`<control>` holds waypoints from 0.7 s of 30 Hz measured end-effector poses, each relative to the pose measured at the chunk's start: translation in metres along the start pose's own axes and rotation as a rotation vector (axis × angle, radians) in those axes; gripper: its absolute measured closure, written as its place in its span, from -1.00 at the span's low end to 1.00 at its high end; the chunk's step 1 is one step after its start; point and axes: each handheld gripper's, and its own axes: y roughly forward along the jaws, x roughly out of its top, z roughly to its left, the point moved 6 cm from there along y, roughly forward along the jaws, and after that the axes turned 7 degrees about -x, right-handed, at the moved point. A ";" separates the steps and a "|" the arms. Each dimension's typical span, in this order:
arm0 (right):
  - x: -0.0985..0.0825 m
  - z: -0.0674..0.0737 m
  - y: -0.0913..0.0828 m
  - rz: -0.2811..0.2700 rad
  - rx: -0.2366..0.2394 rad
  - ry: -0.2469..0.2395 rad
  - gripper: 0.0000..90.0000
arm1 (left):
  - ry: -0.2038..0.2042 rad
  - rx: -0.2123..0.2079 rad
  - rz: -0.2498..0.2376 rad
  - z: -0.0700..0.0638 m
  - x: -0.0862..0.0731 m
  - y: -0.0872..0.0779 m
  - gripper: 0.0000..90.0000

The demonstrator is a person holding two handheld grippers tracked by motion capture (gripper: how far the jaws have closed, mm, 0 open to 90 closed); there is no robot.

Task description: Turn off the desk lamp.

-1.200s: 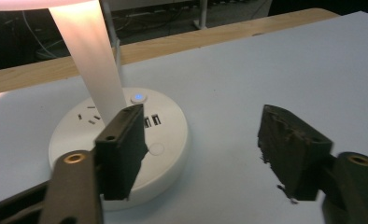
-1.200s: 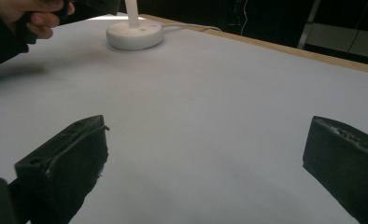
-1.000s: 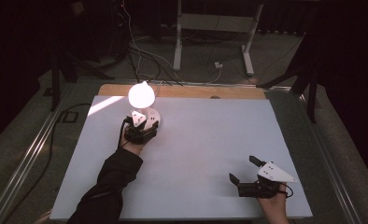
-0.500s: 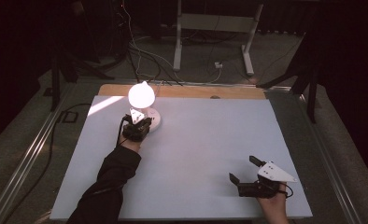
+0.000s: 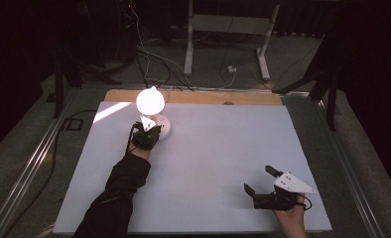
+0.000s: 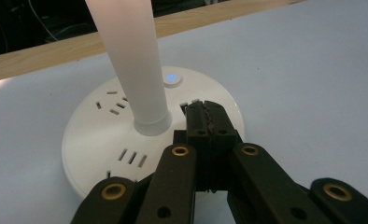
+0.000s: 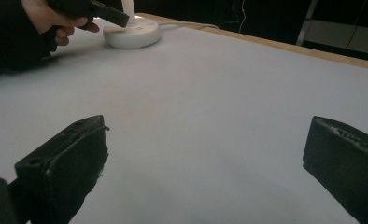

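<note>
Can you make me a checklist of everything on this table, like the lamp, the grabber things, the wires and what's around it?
Surface: pale grey flat table top, wooden strip along its far edge.
Job's things: white lamp with a round plastic base, lit; the base carries socket slots and a small glowing blue button; a white stem rises from its middle.
Clutter: nothing seen.
Grippers: left gripper has its black fingers shut together, nothing between them, tips over the base just short of the button. Right gripper is open, near the table's front right corner.
Cables: several cables on the floor beyond the table.
Surroundings: dark room, a metal stand behind.
</note>
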 end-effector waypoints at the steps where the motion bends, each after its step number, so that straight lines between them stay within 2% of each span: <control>1: 0.000 0.000 0.000 0.000 -0.001 0.000 -1.00 | -0.002 0.000 -0.002 0.000 0.000 0.001 1.00; 16: 0.000 -0.001 -0.001 -0.002 -0.002 0.004 -1.00 | -0.001 -0.015 0.004 -0.001 -0.002 0.005 1.00; 21: 0.000 -0.001 -0.001 -0.001 -0.002 0.006 -1.00 | 0.008 -0.006 0.003 0.000 -0.003 0.005 1.00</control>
